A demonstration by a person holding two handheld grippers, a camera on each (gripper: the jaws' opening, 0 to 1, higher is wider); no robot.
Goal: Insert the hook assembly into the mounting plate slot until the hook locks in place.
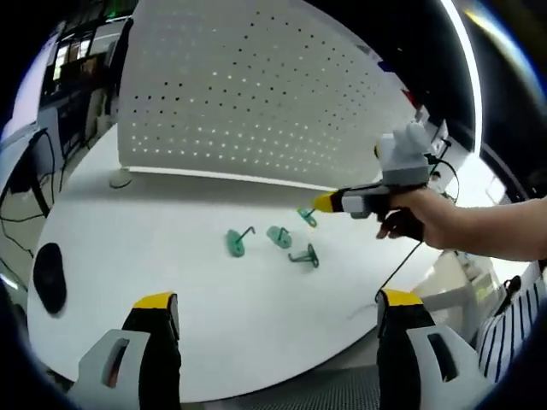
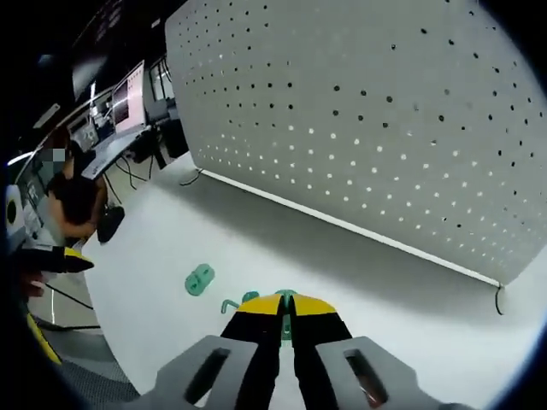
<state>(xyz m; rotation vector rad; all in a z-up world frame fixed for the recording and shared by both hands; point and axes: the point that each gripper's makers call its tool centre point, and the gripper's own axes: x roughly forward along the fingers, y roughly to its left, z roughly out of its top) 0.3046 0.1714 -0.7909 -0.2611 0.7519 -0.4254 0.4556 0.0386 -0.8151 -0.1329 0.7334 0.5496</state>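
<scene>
Green hooks on a white tabletop before a pegboard; the right gripper closed on one of them.

In the left gripper view, the left gripper [image 1: 278, 309] is open, its yellow-tipped jaws wide apart and holding nothing above the white tabletop [image 1: 171, 248]. Beyond it three green hook pieces lie loose: a hook with a flat base [image 1: 238, 243], a round-holed piece [image 1: 279, 237] just beside it, and a darker hook [image 1: 306, 255] near that. Further right, a person's hand [image 1: 427, 220] holds the right gripper [image 1: 318, 203], its tip touching a fourth green hook [image 1: 307, 216]. The perforated mounting plate [image 1: 256, 94] stands upright behind them. In the right gripper view, the right gripper's jaws are pressed together on that green hook.
</scene>
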